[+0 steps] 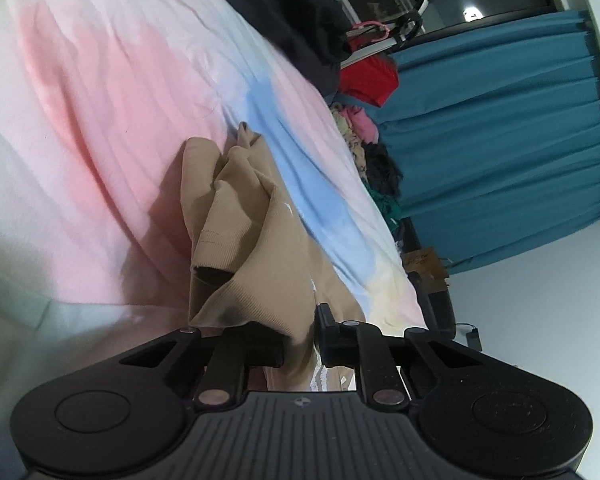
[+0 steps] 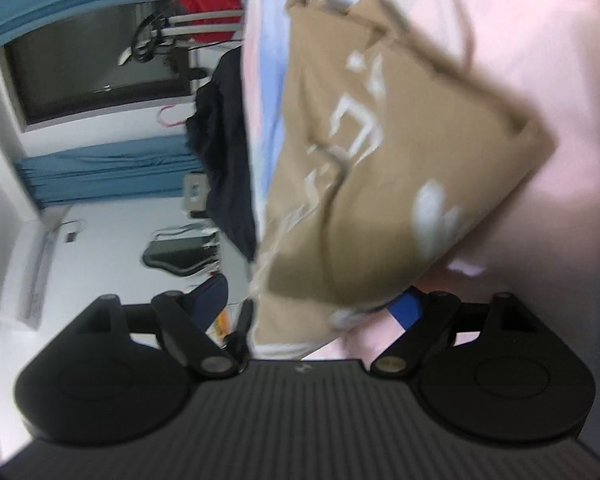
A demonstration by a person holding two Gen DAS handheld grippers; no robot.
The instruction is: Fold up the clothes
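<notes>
— Where is the tan garment (image 1: 236,216) seen?

— On the pastel bedsheet (image 1: 100,100): in the left wrist view it is bunched from mid-frame down to the lower centre, a cuff turned up. In the right wrist view, blurred, it fills the upper centre, white print showing.

— How is the left gripper (image 1: 300,340) set?

— Its jaws are drawn nearly together, and tan cloth is pinched between them.

— And the right gripper (image 2: 328,320)?

— Its jaws are spread wide; the garment's lower edge is seen between them, but no pad is seen pressing it.

— Behind?

— Teal curtains (image 1: 500,128) are seen at the right.
</notes>
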